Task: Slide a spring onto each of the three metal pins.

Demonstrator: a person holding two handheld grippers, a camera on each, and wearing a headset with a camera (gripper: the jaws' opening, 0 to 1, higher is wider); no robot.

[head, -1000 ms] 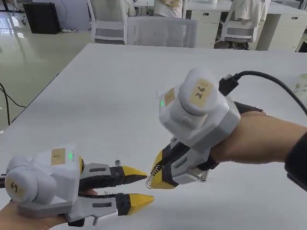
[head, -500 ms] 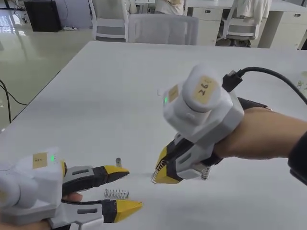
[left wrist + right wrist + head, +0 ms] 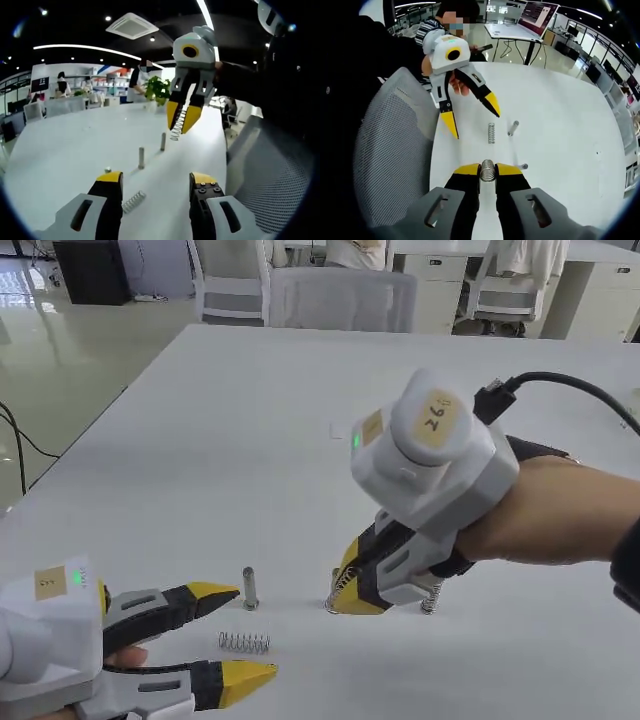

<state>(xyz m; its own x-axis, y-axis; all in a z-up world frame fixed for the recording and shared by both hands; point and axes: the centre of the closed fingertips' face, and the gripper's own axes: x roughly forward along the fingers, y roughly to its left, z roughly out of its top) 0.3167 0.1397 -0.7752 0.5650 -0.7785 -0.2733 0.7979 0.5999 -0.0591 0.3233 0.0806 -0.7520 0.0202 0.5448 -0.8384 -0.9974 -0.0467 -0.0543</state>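
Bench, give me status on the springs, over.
Left gripper open, empty. Right gripper shut on held spring, close by middle pin. Loose spring flat on table beside bare pin. No obstruction seen.

The white desk (image 3: 230, 440) carries a bare metal pin (image 3: 249, 587) standing upright on the part nearest the person. A loose spring (image 3: 244, 642) lies flat on its side just in front of it, near but not touching. A second pin (image 3: 163, 141) stands upright to the right of the first and apart from it, and farther right an upright spring (image 3: 431, 596) rises from the desk surface, partly hidden, so whether it sits around a pin cannot be told.
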